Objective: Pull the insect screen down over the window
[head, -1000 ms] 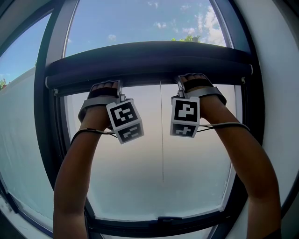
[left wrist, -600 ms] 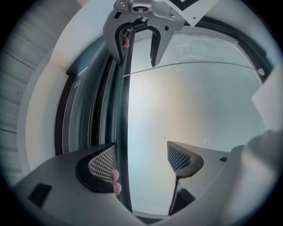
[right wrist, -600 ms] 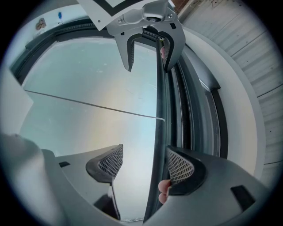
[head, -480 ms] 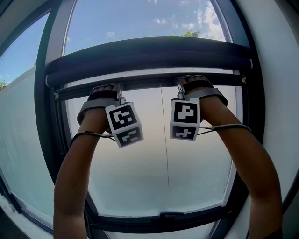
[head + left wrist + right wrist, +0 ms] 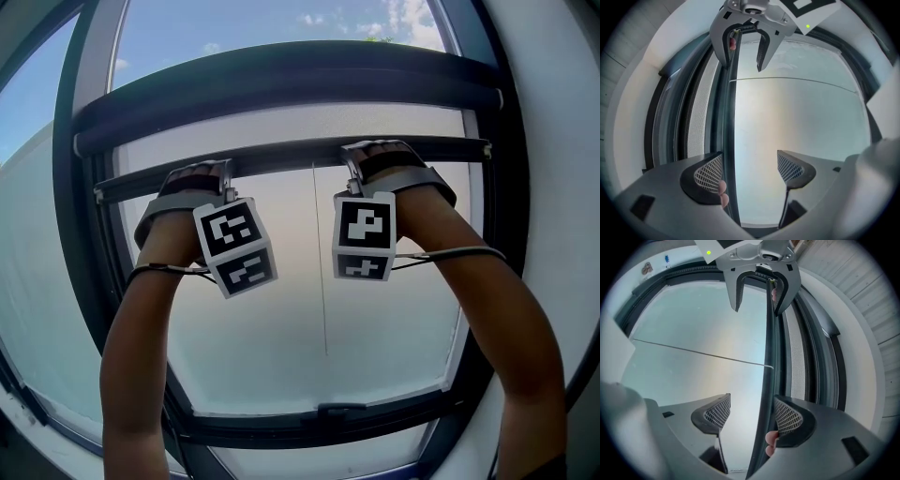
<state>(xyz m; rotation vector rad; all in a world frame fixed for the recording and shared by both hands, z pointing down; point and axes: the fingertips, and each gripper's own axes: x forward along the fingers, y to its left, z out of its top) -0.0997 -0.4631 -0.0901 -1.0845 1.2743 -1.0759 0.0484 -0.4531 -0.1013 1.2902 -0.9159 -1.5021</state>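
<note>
Blue sky is seen through a dark, curved window frame (image 5: 84,234). One fine-mesh insect screen (image 5: 281,127) is stretched partway down the upper glass, ending in a slim dark bar (image 5: 281,166). The bar is straddled by the left tongs (image 5: 750,171) and the right tongs (image 5: 752,413), both spread, not clenched.

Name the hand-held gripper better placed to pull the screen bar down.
Right, marginally. The right hand-held gripper and left hand-held gripper both hook the pull bar, jaws apart, but the right sits nearer the cord hanging mid-bar, so it should pull straighter.
</note>
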